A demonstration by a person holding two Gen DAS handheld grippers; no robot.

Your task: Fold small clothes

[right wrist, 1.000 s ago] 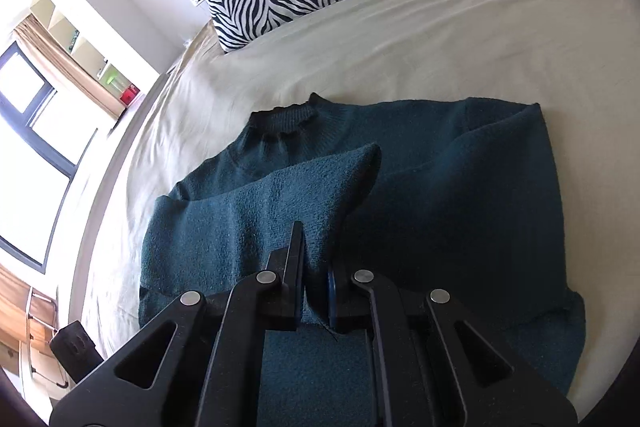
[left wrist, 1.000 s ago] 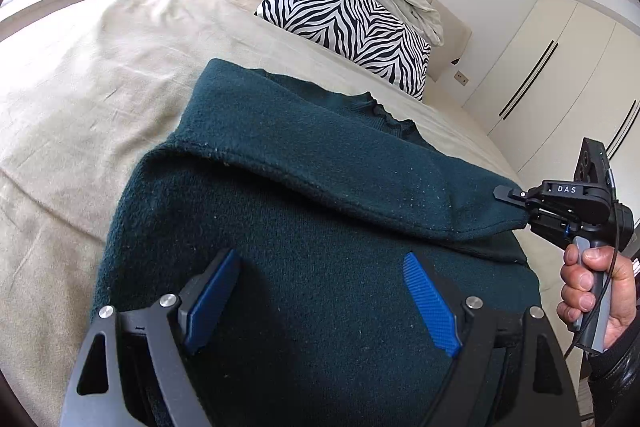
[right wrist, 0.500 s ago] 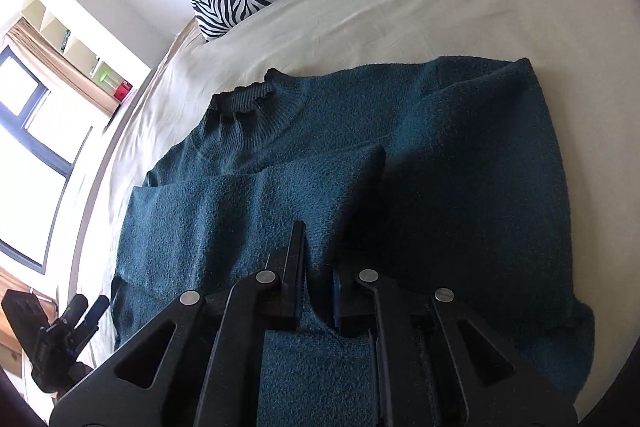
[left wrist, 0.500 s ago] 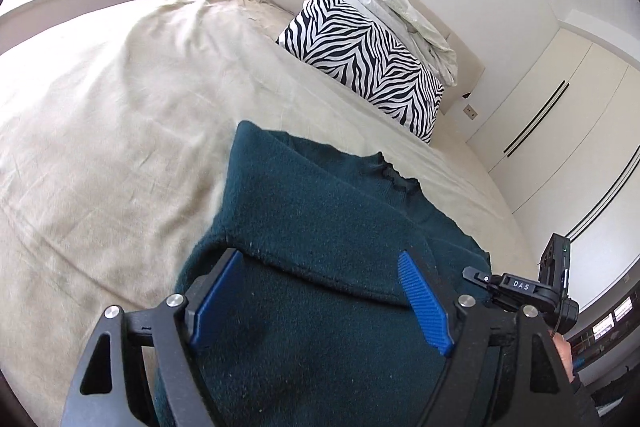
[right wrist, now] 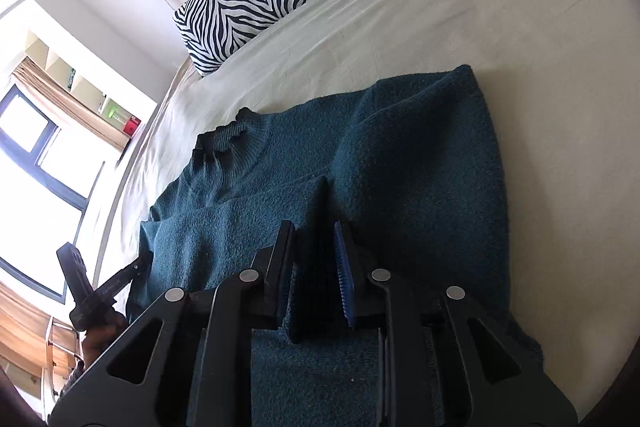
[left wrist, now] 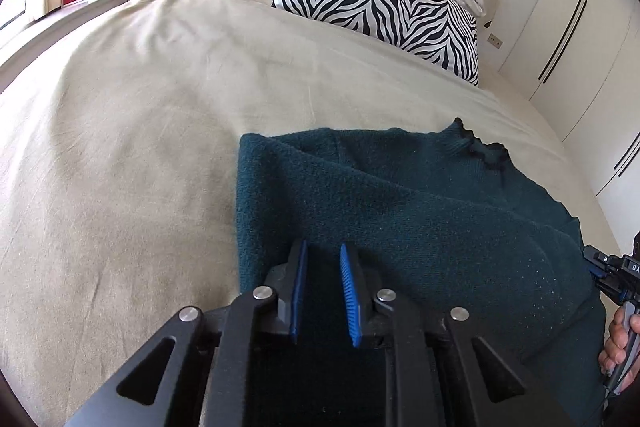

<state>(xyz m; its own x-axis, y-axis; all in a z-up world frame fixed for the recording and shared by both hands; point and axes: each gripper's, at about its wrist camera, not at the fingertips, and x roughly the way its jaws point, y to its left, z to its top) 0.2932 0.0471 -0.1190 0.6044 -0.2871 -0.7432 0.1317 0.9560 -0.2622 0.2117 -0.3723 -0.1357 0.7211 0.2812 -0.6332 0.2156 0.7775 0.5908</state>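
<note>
The left gripper (left wrist: pixel 323 291) has narrowed from wide open to a small gap over the sweater's (left wrist: pixel 420 227) lower edge. The right gripper (right wrist: pixel 316 267) has loosened from its pinch, leaving the sleeve (right wrist: pixel 240 227) across the sweater on the bed (left wrist: pixel 140 107). I judge 1 fold is placed.

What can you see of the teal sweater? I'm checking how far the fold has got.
The teal sweater is a fuzzy dark knit with a ribbed, slightly frilled collar. It lies flat on the beige bed, collar toward the zebra pillow. One sleeve is folded across the body, leaving layered edges. The left gripper and the right gripper sit at opposite near edges, jaws narrowly parted with knit between them; whether either is clamped cannot be told.
</note>
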